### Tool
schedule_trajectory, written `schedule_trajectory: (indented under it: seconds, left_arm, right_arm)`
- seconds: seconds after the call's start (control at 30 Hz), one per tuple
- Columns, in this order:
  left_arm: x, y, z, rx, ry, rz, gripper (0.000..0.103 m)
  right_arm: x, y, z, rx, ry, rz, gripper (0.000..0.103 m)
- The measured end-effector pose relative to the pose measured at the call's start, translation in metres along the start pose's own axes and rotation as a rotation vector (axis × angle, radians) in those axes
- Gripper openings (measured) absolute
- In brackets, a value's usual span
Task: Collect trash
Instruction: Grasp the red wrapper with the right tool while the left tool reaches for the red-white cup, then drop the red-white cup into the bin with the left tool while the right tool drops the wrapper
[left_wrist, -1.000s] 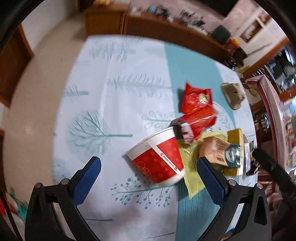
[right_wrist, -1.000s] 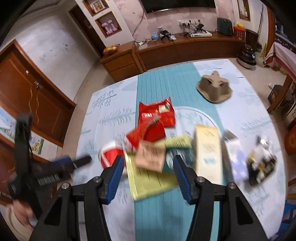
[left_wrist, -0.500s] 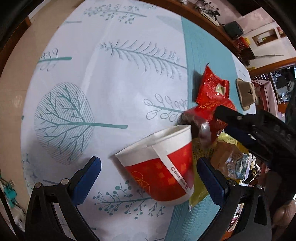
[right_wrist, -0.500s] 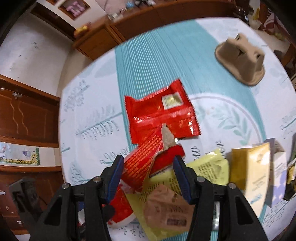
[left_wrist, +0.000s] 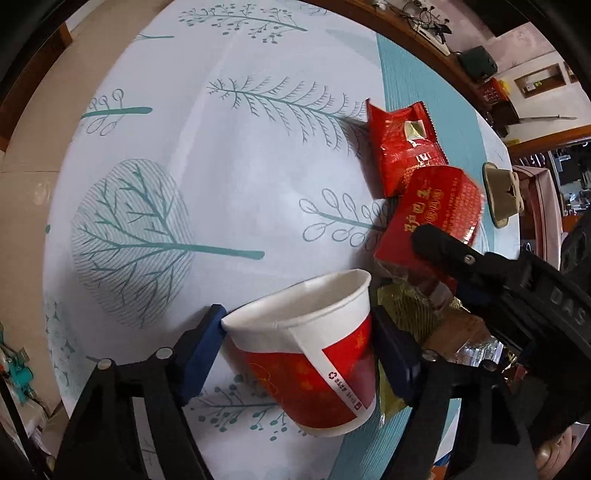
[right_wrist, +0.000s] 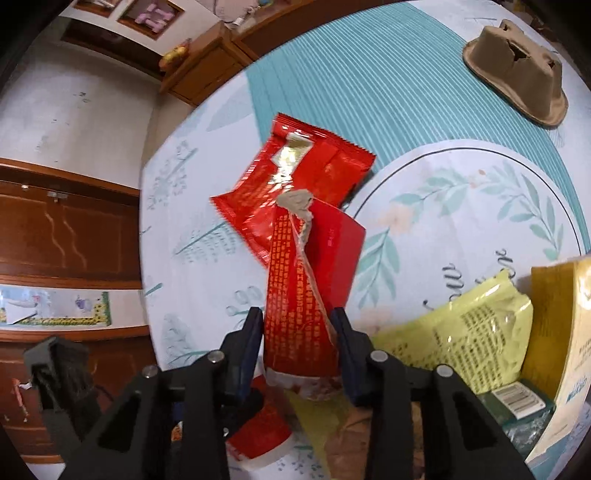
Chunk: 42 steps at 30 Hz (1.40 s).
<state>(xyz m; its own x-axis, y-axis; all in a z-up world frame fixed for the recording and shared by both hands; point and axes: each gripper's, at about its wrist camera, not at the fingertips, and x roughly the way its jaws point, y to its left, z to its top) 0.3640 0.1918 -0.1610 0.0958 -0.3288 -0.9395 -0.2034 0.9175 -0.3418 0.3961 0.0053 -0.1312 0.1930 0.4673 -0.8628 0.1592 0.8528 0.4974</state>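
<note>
A: Item one — left gripper (left_wrist: 297, 334)?
B: Jaws closed against the two sides of a red-and-white paper cup (left_wrist: 314, 354), blue pads touching its white rim band. The cup is tilted, mouth facing away from the camera, over the tree-printed tablecloth (left_wrist: 221, 184).

A: Item two — right gripper (right_wrist: 298, 352)?
B: Clamped on a torn red box (right_wrist: 301, 306) printed with gold text. The box stands roughly upright between the fingers, a ragged grey cardboard flap at its top.

A: Surroundings?
B: A red foil wrapper (right_wrist: 295, 184) lies flat beyond the box, partly behind it, where the teal stripe meets the white print. A yellow-green packet (right_wrist: 461, 332) sits to the right of the box, touching a yellow carton (right_wrist: 554, 332). A brown pulp cup carrier (right_wrist: 517, 74) rests well apart on the teal stripe, toward the table's far edge.

A: Both grippers in one view?
B: Yes — the left wrist view shows the right gripper holding the box just beside the cup's rim.
</note>
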Motion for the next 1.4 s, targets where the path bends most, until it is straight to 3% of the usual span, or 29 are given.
schedule_trajectory:
  seconds: [0.17, 0.4, 0.6, 0.77, 1.0, 1.17, 1.4]
  left_arm:
    - [-0.018, 0.003, -0.011, 0.034, -0.033, -0.020, 0.073]
    - [-0.073, -0.006, -0.039, 0.159, -0.178, -0.049, 0.073]
    - [-0.126, -0.012, -0.087, 0.274, -0.276, -0.044, 0.073]
    - [-0.159, -0.031, -0.150, 0.340, -0.330, -0.031, 0.073]
    - [-0.184, -0.060, -0.261, 0.333, -0.443, -0.025, 0.073]
    - [-0.174, -0.076, -0.342, 0.270, -0.413, -0.050, 0.073]
    - [-0.152, -0.095, -0.433, 0.295, -0.361, 0.002, 0.073]
  right_arm:
    - [-0.024, 0.006, -0.014, -0.020, -0.056, 0.064, 0.034]
    - [-0.070, 0.011, -0.040, -0.060, -0.153, 0.159, 0.033]
    - [-0.113, 0.012, -0.083, -0.091, -0.212, 0.225, 0.033]
    - [-0.151, -0.008, -0.141, -0.100, -0.215, 0.240, 0.033]
    - [-0.206, -0.060, -0.236, -0.139, -0.210, 0.268, 0.033]
    - [-0.232, -0.109, -0.304, -0.156, -0.170, 0.247, 0.033]
    - [-0.248, -0.178, -0.385, -0.142, -0.124, 0.218, 0.033]
